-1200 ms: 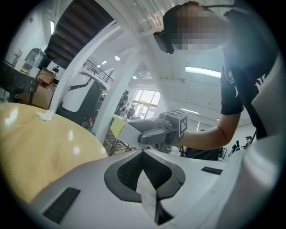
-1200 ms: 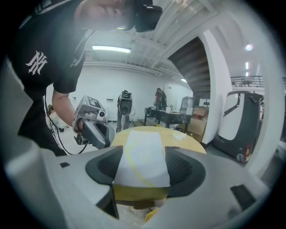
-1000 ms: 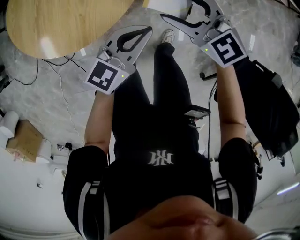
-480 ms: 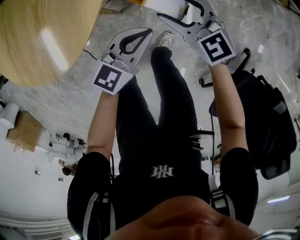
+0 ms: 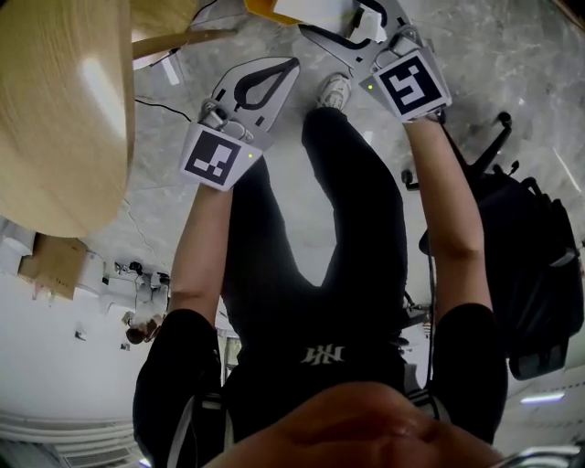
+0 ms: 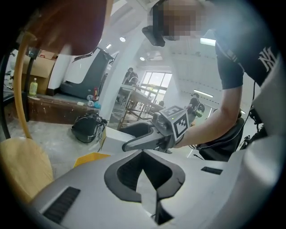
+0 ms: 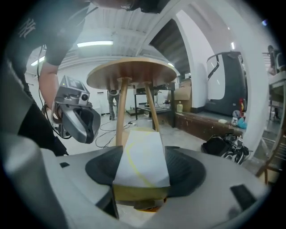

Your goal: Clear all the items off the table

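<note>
I'm gripping a white box (image 7: 142, 163) with a yellow stripe in the right gripper (image 5: 345, 23), jaws spread wide on it, at 12 o'clock in the head view. The round wooden table (image 5: 55, 119) is sitting at 10 o'clock. The left gripper (image 5: 285, 69) is closed tight, holding nothing.

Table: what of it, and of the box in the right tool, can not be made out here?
- Table top: the right gripper view looks from below and the head view cuts it at the left edge, so whether items lie there is unseen.
- Box contents: the right gripper view shows one plain face; the head view's top edge cuts it off.
</note>
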The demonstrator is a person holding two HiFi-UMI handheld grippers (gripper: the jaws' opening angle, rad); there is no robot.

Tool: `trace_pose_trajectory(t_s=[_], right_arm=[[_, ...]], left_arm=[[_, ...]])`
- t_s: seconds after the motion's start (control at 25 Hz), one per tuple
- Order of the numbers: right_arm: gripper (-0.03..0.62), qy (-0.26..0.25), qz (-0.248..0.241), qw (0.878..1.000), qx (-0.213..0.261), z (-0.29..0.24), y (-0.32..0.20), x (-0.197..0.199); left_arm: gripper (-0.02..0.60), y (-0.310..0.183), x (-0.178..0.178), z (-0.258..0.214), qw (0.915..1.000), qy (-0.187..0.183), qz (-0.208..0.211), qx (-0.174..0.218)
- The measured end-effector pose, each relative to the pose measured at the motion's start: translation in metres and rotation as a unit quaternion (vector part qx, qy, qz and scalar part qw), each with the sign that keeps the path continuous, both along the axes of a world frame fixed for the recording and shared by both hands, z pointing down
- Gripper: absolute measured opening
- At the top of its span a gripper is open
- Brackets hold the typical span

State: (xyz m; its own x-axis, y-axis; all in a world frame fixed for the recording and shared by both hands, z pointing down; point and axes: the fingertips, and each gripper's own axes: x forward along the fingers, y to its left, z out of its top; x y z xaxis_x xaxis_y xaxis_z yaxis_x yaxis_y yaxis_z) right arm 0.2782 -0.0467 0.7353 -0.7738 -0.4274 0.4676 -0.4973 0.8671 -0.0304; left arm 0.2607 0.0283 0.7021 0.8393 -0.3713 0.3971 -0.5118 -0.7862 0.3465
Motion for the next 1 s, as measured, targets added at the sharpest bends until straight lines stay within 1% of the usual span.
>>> trace_pose_trajectory(t_s=[0.16, 0.36, 0.52, 0.64, 0.76, 0.84, 0.88, 1.0], right_arm=[[0.302, 0.001, 0.008, 1.0, -0.003, 0.04, -0.006, 0.003], [0.302, 0.009, 0.024, 0.999, -0.021, 0.091, -0.013, 0.002], [0.302, 0.016, 0.028, 0.999, -0.043, 0.129, -0.013, -0.001], [0.304, 0.029, 0.02, 0.998, -0.046, 0.149, -0.013, -0.007], [0.314, 0.027, 0.02, 0.998, -0.054, 0.158, -0.013, -0.011], [0.411, 0.012, 0.027, 0.997, -0.066, 0.155, -0.011, -0.012], [0.43, 0.005, 0.031, 0.997, -0.069, 0.148, -0.01, -0.011], [0.428, -0.009, 0.037, 0.997, -0.074, 0.108, 0.002, -0.008]], left_arm=[[0.011, -0.009, 0.001, 0.033, 1.0, -0.002, 0.005, 0.002], [0.011, -0.02, -0.003, 0.06, 0.9999, -0.003, 0.012, 0.009], [0.011, -0.016, -0.006, 0.075, 0.9997, -0.01, 0.023, 0.005], [0.011, -0.009, -0.009, 0.077, 0.9995, -0.009, 0.031, 0.004], [0.011, 0.001, -0.013, 0.079, 0.999, -0.018, 0.041, -0.004], [0.011, 0.003, -0.014, 0.076, 0.9989, -0.019, 0.041, -0.011], [0.011, 0.004, -0.012, 0.069, 0.999, -0.016, 0.04, -0.01], [0.011, 0.007, -0.007, 0.027, 0.9992, 0.002, 0.04, -0.001]])
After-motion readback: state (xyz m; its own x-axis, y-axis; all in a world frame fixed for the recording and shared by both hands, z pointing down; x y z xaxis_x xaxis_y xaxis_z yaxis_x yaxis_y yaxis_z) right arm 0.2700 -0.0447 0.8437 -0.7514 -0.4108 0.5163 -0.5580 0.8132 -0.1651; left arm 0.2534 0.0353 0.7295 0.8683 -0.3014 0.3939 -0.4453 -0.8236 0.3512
